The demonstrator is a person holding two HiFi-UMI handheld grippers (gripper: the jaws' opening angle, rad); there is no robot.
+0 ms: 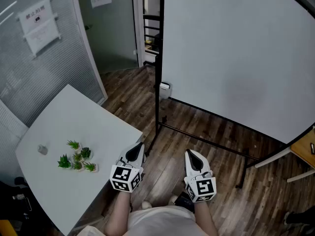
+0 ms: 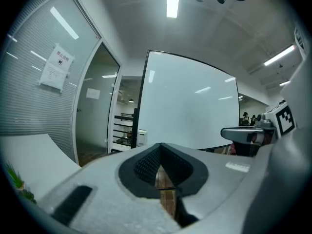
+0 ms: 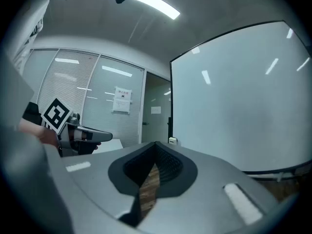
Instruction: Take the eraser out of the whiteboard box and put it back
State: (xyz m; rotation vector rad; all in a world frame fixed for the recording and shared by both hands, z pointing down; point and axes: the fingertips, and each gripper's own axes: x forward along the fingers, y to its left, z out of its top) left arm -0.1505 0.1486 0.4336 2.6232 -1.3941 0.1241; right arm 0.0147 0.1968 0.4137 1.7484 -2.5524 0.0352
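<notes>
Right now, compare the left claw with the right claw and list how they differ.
The left claw hangs at the white table's edge; the right claw hangs over bare wood floor. In the head view the left claw leans rightward and the right claw leftward, so their tips converge. Shared: both are shut and empty, and both face the whiteboard.
</notes>
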